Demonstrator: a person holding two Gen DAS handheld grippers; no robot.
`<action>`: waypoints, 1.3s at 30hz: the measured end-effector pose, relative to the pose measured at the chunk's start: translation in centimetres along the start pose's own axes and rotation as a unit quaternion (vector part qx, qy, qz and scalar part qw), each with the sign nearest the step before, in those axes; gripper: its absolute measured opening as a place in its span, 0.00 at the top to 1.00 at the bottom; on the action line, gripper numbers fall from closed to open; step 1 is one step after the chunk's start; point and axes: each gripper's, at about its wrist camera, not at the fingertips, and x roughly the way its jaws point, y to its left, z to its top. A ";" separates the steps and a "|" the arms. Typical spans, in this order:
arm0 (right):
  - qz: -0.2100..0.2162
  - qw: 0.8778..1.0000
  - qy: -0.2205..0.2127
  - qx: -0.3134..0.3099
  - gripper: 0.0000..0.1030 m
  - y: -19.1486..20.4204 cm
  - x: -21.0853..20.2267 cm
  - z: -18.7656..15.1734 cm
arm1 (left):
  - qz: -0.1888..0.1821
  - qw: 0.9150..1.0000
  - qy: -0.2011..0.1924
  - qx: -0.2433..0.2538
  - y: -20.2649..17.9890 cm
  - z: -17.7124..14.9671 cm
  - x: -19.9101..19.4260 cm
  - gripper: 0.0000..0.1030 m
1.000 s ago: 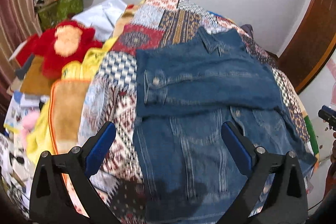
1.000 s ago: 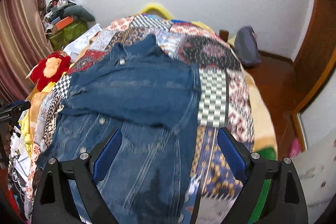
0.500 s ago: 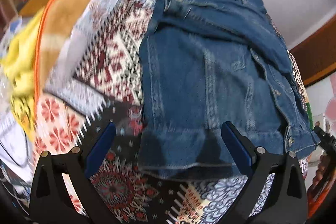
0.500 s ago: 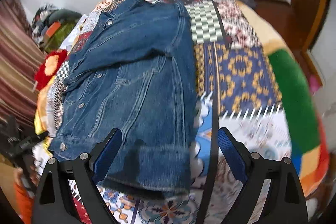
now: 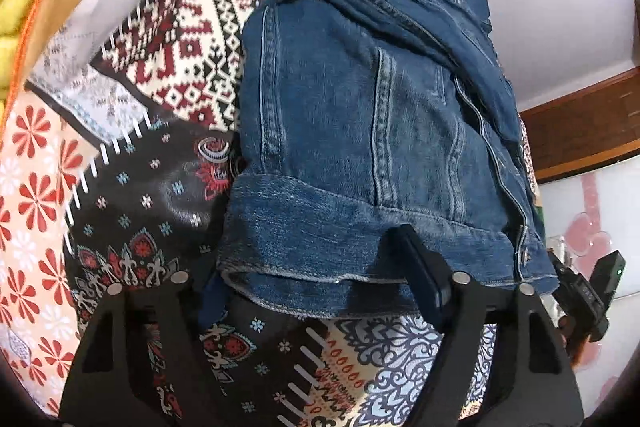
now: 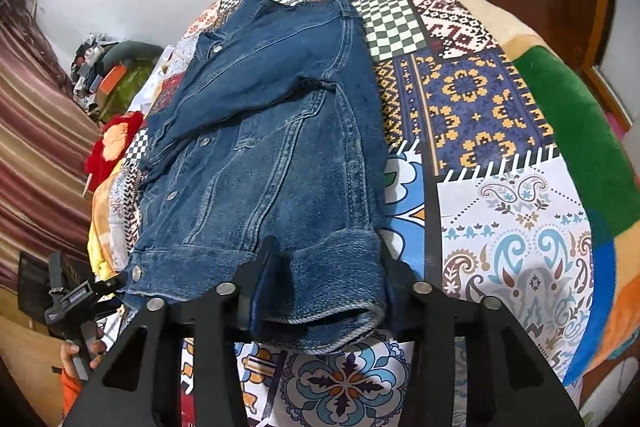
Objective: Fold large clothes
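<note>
A: Quick one, where was the denim jacket [image 6: 272,155]?

B: Flat on the patchwork bedspread [image 6: 500,227]. Collar was off at 11 o'clock and the hem at 6, right at my tools, with a sleeve folded across the chest.

A: Tools?

B: Both had just been closing. My right gripper [image 6: 330,275] was pinching the hem corner, and the denim was bunched between its fingers. My left gripper [image 5: 312,279] had the other end of the hem between its jaws. One finger lay on top at 3 o'clock, the other low at 9. I couldn't tell if its pads were biting yet.

A: Step?

B: Grabbing the hem to fold it up toward the collar, I judged.

A: Tips?

B: Catch both denim layers and none of the bedspread. Confirm the left grip before lifting. Raise both corners level and carry them toward 12 together. Thick denim would likely slip from a shallow bite.
</note>
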 end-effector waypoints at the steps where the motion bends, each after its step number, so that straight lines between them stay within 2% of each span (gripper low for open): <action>1: -0.001 1.000 -0.003 -0.002 0.67 0.0 -0.1 -0.1 | 0.003 1.000 -0.006 0.008 -0.2 0.0 -0.1 0.39; 3: 0.000 1.000 -0.008 -0.004 0.79 0.0 -0.3 0.0 | 0.017 0.999 -0.018 0.024 -0.8 0.2 -0.5 0.59; 8: 0.012 0.999 -0.027 -0.013 0.83 0.2 -0.9 1.1 | 0.035 0.997 -0.046 0.050 -2.0 1.0 -1.8 0.84; 9: 0.012 0.999 -0.033 -0.015 0.84 0.4 -1.1 1.3 | 0.034 0.997 -0.051 0.055 -2.2 1.4 -2.2 0.86; 16: 0.028 0.995 -0.070 -0.061 0.85 2.6 -2.2 4.6 | 0.017 0.989 -0.111 0.099 -5.2 4.6 -5.2 0.88; 19: 0.032 0.993 -0.092 -0.067 0.85 3.3 -2.6 6.5 | 0.013 0.982 -0.144 0.125 -7.1 6.4 -6.7 0.88; 26: 0.038 0.986 -0.142 -0.073 0.86 4.6 -3.2 11.8 | 0.015 0.966 -0.195 0.167 -10.3 11.3 -8.7 0.88; 35: 0.035 0.977 -0.189 -0.096 0.86 7.7 -1.9 19.9 | 0.031 0.954 -0.243 0.175 -12.0 18.2 -8.0 0.88; 39: 0.030 0.975 -0.195 -0.104 0.86 9.3 0.2 24.1 | 0.030 0.955 -0.248 0.161 -11.8 21.9 -6.7 0.89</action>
